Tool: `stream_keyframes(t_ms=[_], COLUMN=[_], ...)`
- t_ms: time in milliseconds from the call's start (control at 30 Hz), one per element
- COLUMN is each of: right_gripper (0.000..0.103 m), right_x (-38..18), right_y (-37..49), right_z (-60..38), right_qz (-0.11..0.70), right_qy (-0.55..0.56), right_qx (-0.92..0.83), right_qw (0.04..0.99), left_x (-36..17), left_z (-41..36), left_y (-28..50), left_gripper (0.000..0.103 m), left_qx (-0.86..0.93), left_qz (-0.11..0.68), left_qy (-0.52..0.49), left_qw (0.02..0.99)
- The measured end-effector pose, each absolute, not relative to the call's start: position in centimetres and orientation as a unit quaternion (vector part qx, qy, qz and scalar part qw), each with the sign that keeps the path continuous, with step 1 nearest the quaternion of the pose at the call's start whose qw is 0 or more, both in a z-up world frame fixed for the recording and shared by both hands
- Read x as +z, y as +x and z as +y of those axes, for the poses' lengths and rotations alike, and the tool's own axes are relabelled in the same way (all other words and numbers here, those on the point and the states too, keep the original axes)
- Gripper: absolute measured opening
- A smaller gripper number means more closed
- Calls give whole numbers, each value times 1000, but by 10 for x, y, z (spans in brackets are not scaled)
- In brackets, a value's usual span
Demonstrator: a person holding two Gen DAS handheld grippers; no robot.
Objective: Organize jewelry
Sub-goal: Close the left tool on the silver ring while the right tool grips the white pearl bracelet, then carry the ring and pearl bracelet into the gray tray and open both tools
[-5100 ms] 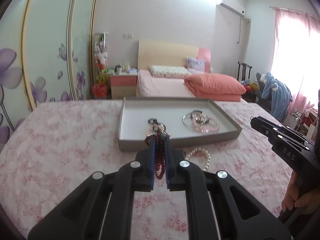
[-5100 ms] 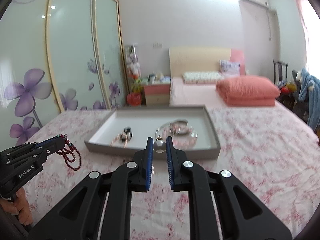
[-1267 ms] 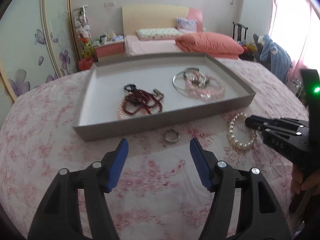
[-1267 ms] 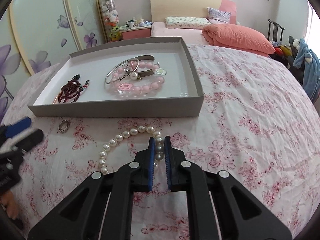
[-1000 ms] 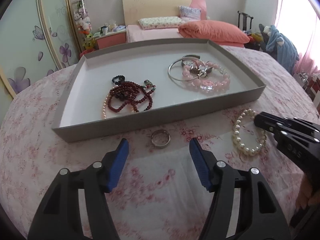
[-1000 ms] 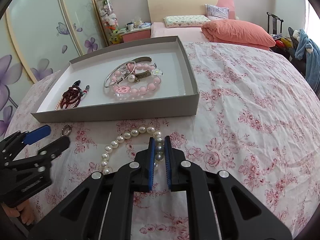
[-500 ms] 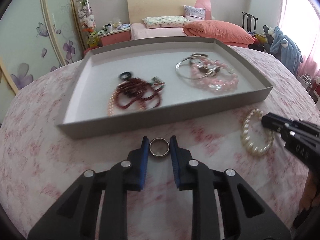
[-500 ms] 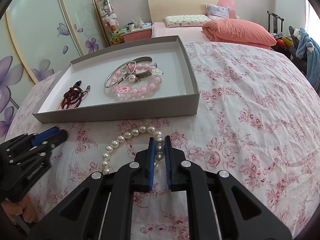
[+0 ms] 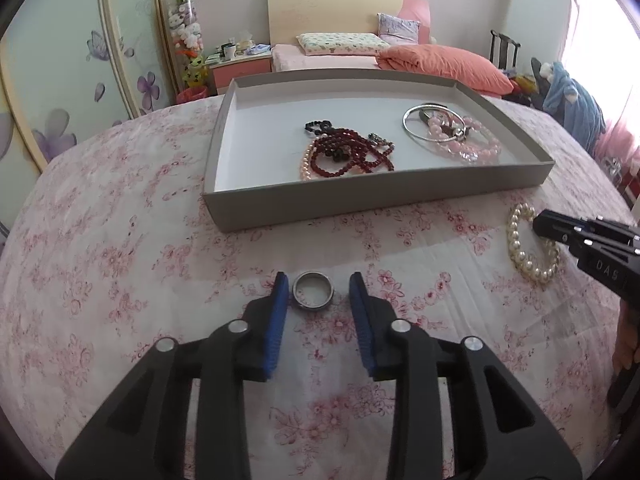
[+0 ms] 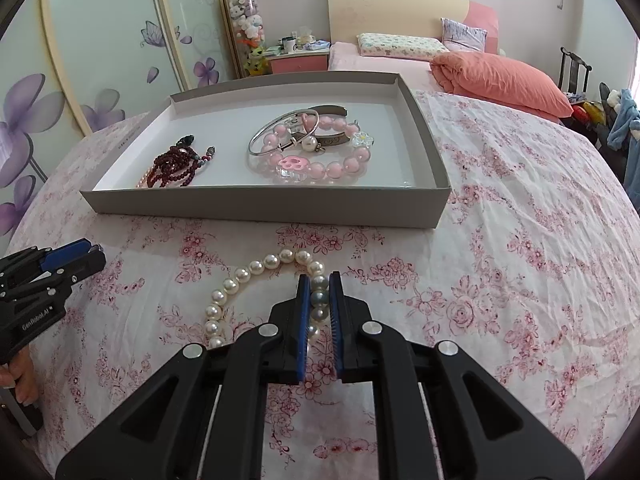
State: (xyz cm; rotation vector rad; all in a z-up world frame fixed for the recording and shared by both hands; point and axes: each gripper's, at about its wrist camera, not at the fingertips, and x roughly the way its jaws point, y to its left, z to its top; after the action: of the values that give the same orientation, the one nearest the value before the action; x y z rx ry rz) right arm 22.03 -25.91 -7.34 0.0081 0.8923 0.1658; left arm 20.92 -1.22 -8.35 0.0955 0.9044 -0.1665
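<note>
Ring (image 9: pixel 312 290): released, flat on floral cloth; left gripper (image 9: pixel 318 294) jaws reopening around it, untouched, grasp pending. Pearl bracelet (image 10: pixel 256 280): pinched in right gripper (image 10: pixel 319 300). Tray (image 9: pixel 372 200): awaits both.

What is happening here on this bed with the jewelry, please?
A person holds a gripper in each hand and sorts jewelry into a shallow grey cardboard tray on the pink floral bedcover. The right gripper is shut on a white pearl bracelet lying before the tray. The left gripper straddles a silver metal ring; its jaws are opening and do not touch it.
</note>
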Motion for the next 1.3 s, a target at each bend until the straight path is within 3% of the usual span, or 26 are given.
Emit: stream_keyframes(t_ms=[267, 367, 700, 1300], right_gripper=[11, 11, 10, 10], right_x=[-74, -74, -45, -4], right_y=[221, 221, 201, 164], right_z=[-260, -260, -263, -239], right_qz=[431, 431, 374, 283], right_qy=[5, 6, 54, 62], right_qx=[81, 81, 117, 145], right_qw=[899, 899, 919, 946], left_x=[-84, -84, -80, -28], left_z=[-13, -13, -1, -8], left_y=[209, 209, 199, 155], left_gripper=[33, 22, 22, 22], left_qx=[-80, -77, -71, -41], left_qz=[437, 435, 428, 293], left_qy=[47, 47, 28, 34], left_qw=[895, 896, 901, 955])
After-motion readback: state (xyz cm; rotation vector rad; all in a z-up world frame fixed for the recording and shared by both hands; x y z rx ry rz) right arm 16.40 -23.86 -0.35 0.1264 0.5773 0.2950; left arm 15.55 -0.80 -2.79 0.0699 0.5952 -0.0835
